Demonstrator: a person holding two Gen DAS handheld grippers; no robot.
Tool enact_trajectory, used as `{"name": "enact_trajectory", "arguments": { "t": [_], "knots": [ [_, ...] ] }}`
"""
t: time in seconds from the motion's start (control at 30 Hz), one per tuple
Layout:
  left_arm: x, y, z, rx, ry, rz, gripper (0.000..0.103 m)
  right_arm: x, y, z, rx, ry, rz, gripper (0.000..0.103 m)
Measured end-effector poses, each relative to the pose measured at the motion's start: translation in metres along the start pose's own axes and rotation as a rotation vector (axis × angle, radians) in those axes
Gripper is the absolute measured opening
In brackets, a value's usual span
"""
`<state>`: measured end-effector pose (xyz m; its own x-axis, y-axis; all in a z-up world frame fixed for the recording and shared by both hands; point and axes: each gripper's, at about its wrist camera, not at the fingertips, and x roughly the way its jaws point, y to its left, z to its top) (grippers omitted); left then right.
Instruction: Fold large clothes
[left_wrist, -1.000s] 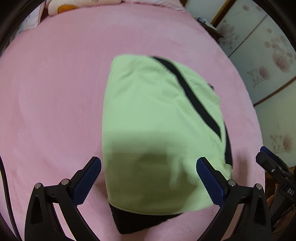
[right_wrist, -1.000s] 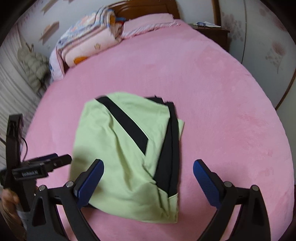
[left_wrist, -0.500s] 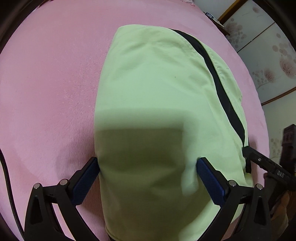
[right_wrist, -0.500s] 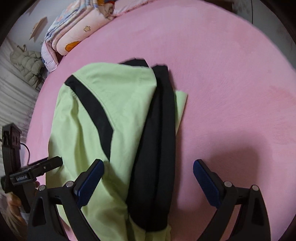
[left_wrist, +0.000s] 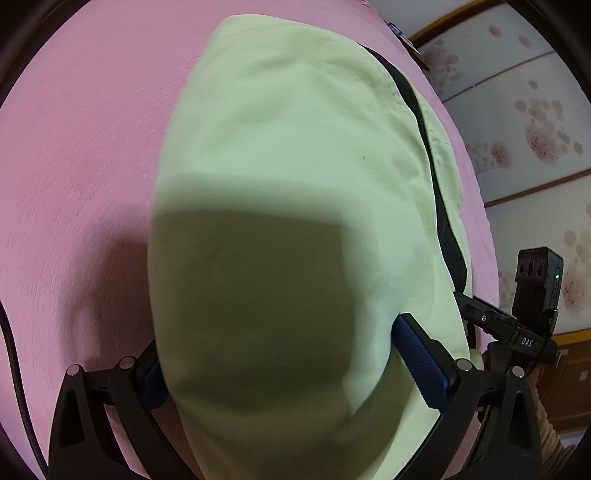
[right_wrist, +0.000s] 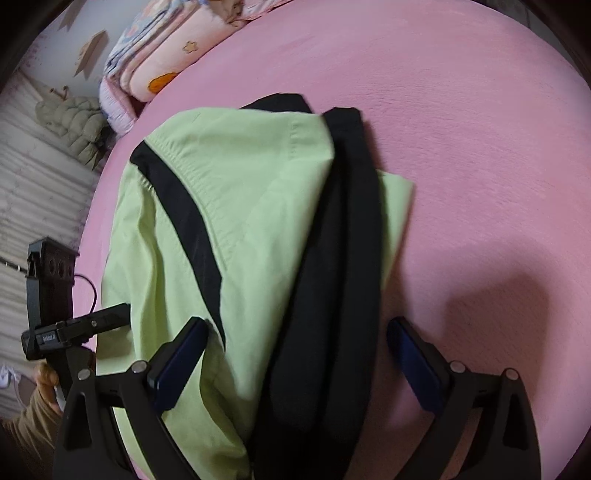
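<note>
Garment (right_wrist: 236, 229), pale green with black panels, lies part-folded on the pink bed (right_wrist: 480, 147). Left gripper (left_wrist: 280, 369) and right gripper (right_wrist: 295, 354), both spread wide, straddle its near edge at 6 o'clock, apparently placed to pinch that edge for the next fold. Nothing gripped.

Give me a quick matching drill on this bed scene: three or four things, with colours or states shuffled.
1. garment
2. bedspread
3. folded quilt
4. right gripper

a. plain pink, under the clothing
b. open, straddling the near end
c. light green with black bands
d. patterned, at the far end of the bed

Pairs: 1-c, 2-a, 3-d, 4-b
</note>
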<state>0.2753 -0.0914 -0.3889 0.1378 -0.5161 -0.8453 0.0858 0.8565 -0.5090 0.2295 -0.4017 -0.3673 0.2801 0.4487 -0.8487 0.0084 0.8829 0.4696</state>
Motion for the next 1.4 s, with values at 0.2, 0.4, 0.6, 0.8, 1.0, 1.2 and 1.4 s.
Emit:
{"name": "enact_trajectory", "arguments": {
  "t": [0.2,0.4,0.6,0.8,1.0,1.2,1.4],
  "knots": [
    [0.005,-0.01,0.001,0.032,-0.006,0.021,0.103,0.011,0.028,0.002,-0.105,0.007,-0.001,0.07],
    [0.001,-0.034,-0.002,0.062,-0.047,0.064,0.081,0.009,0.049,0.0,-0.103,0.008,0.001,0.023],
    [-0.048,-0.06,-0.017,0.099,-0.09,0.06,0.038,-0.023,0.103,-0.011,-0.15,-0.068,-0.095,0.014],
    [-0.129,-0.062,-0.061,0.143,-0.122,0.115,0.038,-0.052,0.166,-0.041,-0.151,-0.073,-0.09,0.014],
    [-0.227,-0.022,-0.095,0.116,-0.103,0.15,0.038,-0.065,0.255,-0.082,-0.198,-0.025,-0.027,0.013],
    [-0.318,0.039,-0.066,0.114,-0.143,0.226,0.038,-0.036,0.364,-0.066,-0.254,0.003,0.05,0.013],
    [-0.378,0.121,0.023,0.158,-0.246,0.27,0.04,0.02,0.459,0.012,-0.303,-0.067,0.1,0.013]
  ]
}}
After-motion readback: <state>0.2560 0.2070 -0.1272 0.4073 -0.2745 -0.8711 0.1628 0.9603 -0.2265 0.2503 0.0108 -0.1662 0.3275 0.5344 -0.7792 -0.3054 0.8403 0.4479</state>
